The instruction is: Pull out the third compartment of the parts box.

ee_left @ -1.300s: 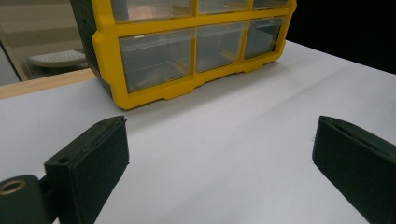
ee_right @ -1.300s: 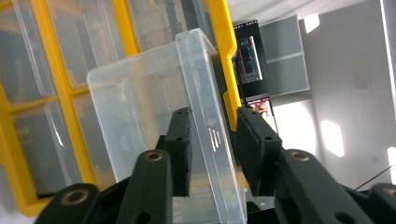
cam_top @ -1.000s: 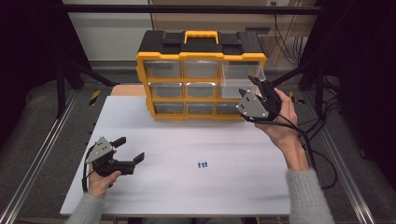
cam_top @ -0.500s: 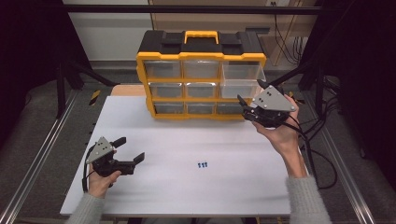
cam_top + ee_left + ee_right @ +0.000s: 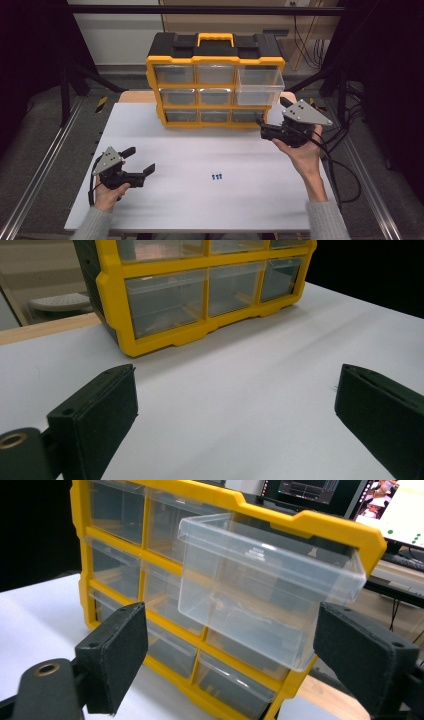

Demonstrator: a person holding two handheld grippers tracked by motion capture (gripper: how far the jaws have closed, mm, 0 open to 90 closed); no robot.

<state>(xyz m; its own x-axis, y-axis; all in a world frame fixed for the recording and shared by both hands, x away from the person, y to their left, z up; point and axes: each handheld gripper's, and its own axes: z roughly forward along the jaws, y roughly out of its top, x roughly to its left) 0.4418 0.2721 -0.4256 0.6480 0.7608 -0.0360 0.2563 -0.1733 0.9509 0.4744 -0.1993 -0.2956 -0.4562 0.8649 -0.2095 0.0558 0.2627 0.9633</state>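
Observation:
A yellow and black drawer organizer (image 5: 215, 80) stands at the back of the white table (image 5: 200, 150). Its top right clear drawer (image 5: 260, 86) is pulled out. My right gripper (image 5: 262, 129) hovers in front of and below that drawer, apart from it. Its jaws have just been opening and stand open with nothing between them. From the right gripper view, the drawer (image 5: 260, 580) lies beyond the right gripper (image 5: 230, 650). At the table's front left, my left gripper (image 5: 140, 160) is open and empty. In the left gripper view the left gripper (image 5: 235, 405) faces the organizer (image 5: 200, 290).
A few small blue parts (image 5: 216, 176) lie on the table near its middle front. Dark frame rails run along both sides of the table. A cable trails from the right gripper off the right edge.
The right gripper has drawn back from the pulled-out drawer, down toward the table, and its jaws have spread wider. The left gripper has not moved.

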